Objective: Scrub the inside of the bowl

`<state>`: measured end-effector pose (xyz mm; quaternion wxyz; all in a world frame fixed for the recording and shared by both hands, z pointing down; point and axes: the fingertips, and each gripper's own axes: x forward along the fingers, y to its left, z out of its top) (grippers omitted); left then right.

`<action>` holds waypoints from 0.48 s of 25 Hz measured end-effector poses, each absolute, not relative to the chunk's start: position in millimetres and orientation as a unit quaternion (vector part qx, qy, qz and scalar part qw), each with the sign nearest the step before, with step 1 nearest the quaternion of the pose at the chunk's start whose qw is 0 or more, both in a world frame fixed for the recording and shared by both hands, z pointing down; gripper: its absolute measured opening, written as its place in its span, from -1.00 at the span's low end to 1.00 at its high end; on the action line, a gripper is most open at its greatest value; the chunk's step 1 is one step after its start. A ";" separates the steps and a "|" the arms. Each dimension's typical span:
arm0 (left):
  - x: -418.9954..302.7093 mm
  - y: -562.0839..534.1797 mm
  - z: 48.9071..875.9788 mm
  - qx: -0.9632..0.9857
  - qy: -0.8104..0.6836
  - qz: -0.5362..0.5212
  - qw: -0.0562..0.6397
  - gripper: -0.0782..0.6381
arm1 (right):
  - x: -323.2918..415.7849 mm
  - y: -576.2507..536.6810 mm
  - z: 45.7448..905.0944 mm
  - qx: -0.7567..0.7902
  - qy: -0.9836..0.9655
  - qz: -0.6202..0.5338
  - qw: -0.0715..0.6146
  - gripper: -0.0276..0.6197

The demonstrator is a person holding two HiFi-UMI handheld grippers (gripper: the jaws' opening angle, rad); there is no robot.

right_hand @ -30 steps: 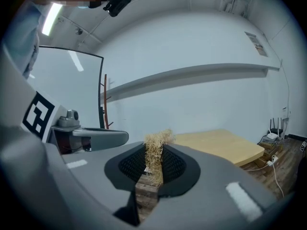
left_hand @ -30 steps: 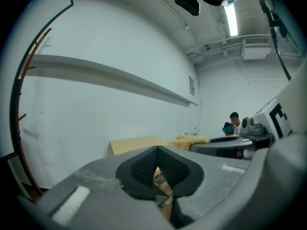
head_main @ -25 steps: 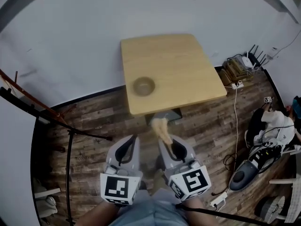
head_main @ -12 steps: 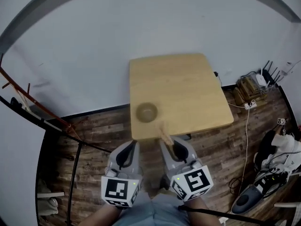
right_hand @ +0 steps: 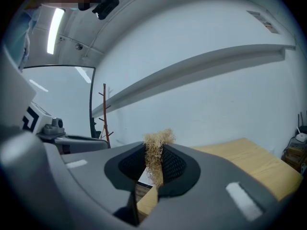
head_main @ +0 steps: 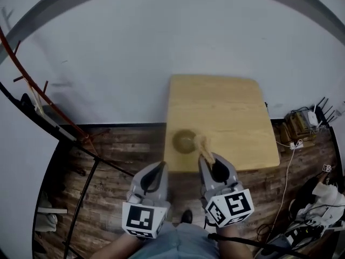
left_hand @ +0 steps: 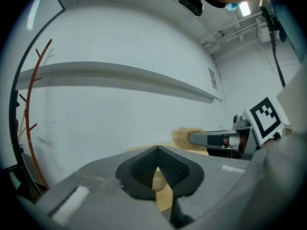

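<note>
1. Right tongs [right_hand: 152, 153] are pinching a straw-coloured fibre scrubber [right_hand: 157, 139]; left tongs [left_hand: 157, 150] are pressed together, empty.
2. The bowl [head_main: 185, 141] sits unheld by the worktop's [head_main: 226, 112] near-left corner.
3. Risk: scrub hard and the bowl may skid off that near edge, or the wispy scrubber could slip free.

A sparse workroom or test lab rather than a home: a lone bare wooden desk [head_main: 226, 117] against a blank white wall [head_main: 161, 47], dark plank floor [head_main: 113, 144], loose cables and electronics [head_main: 302, 125] heaped in the corner, exposed ceiling conduit [left_hand: 230, 32] and a tube light [right_hand: 53, 30].
</note>
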<state>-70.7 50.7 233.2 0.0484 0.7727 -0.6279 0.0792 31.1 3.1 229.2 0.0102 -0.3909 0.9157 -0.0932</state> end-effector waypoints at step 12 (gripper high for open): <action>-117.9 -60.6 255.7 0.814 -0.571 0.071 0.074 -0.73 | -24.2 -77.4 242.0 -0.432 0.896 -0.093 -0.033 -0.72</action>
